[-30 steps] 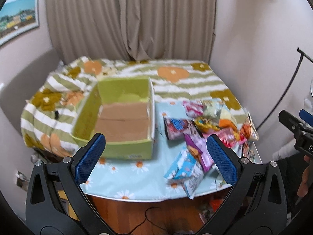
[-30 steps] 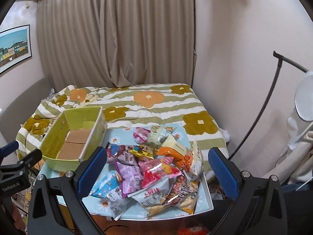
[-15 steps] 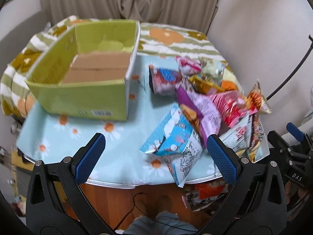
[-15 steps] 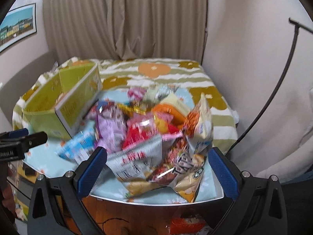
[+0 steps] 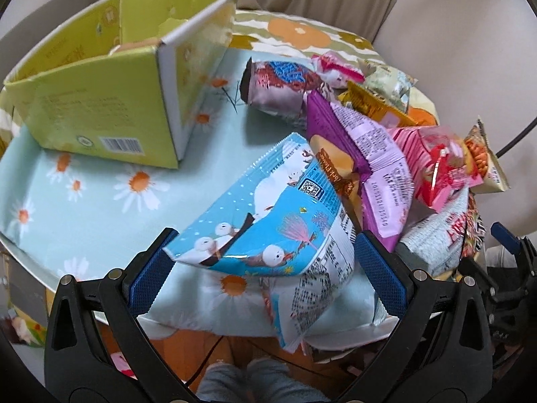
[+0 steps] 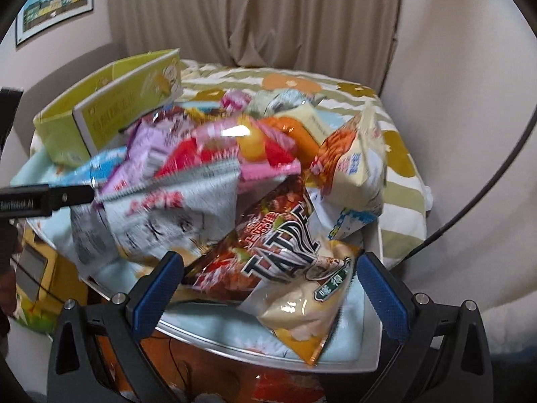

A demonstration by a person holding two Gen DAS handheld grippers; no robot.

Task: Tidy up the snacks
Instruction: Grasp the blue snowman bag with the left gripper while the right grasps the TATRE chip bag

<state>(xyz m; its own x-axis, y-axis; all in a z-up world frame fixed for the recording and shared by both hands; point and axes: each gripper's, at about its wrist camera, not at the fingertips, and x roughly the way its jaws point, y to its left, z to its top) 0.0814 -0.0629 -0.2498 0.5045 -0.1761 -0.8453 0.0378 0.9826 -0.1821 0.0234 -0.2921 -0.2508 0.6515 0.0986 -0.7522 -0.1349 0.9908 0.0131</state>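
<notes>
Snacks: heaped packets on the daisy tablecloth (image 5: 100, 221); blue snack bag (image 5: 268, 221) nearest, beside the green box (image 5: 100, 100)
Left gripper (image 5: 265, 265): jaws wide apart, either side of the blue bag
Right gripper (image 6: 268, 288): jaws spread, flanking the red-brown bag (image 6: 268, 245)

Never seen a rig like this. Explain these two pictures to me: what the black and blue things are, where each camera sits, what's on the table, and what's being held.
A person holds a two-finger gripper in each hand; each carries a fisheye camera that looks along its blue fingers. One picture is from the left gripper, the other from the right gripper. On the table stand a green box and a heap of snack bags. Both grippers are open and hold nothing: the left frames a blue bag, the right a red bag.
</notes>
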